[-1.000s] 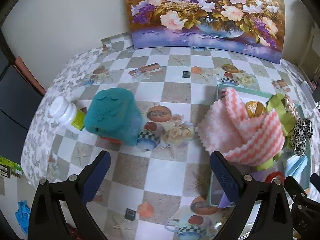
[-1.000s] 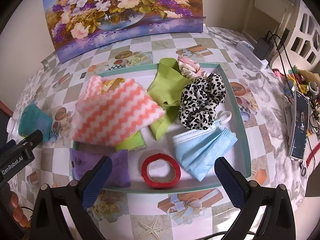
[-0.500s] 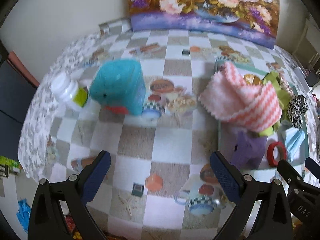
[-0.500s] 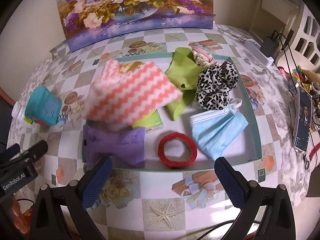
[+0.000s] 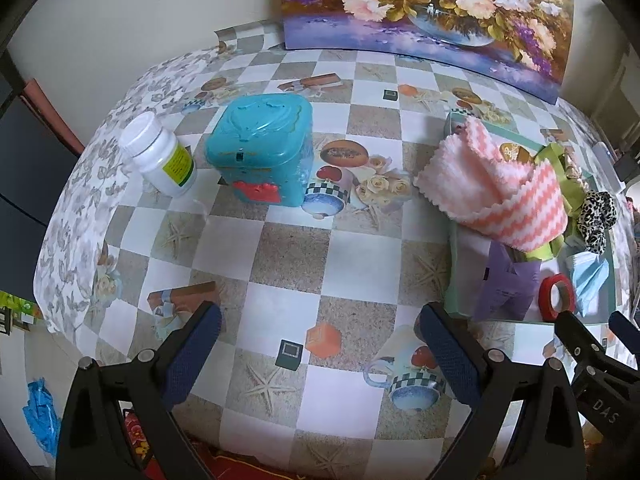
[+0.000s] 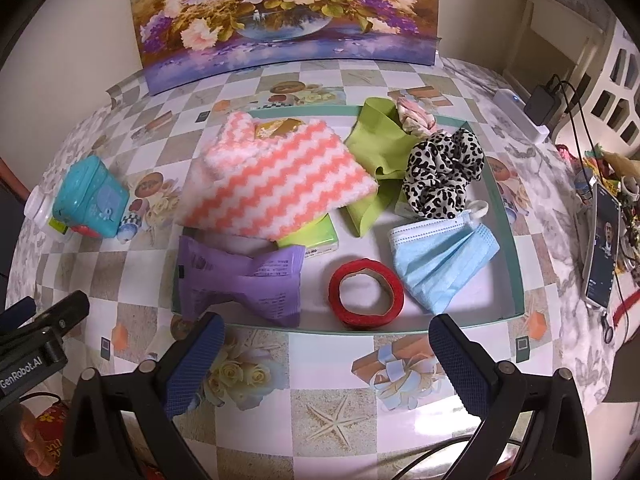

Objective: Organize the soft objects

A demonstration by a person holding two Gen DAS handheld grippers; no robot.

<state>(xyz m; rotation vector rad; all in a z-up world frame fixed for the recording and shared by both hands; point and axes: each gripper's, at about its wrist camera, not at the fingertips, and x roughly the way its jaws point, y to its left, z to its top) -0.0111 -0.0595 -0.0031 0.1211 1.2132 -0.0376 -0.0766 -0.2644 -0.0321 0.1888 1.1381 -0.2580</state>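
A teal-rimmed tray (image 6: 512,236) holds soft items: a pink-and-white zigzag cloth (image 6: 276,184), a green cloth (image 6: 376,148), a leopard scrunchie (image 6: 444,172), a blue face mask (image 6: 440,252), a purple packet (image 6: 244,280) and a red ring (image 6: 366,294). The cloth (image 5: 500,188) and tray rim (image 5: 454,276) also show at the right of the left wrist view. My right gripper (image 6: 326,360) is open and empty, just before the tray's near rim. My left gripper (image 5: 318,354) is open and empty over the bare tablecloth, left of the tray.
A teal plastic box (image 5: 262,148) and a white pill bottle (image 5: 160,156) stand at the left of the table. A flower painting (image 6: 280,12) leans on the back wall. A phone (image 6: 602,248), charger and clutter lie at the right edge.
Both grippers have pulled back toward the near edge of the table, so the tray and the teal box look farther away. Both stay open and empty.
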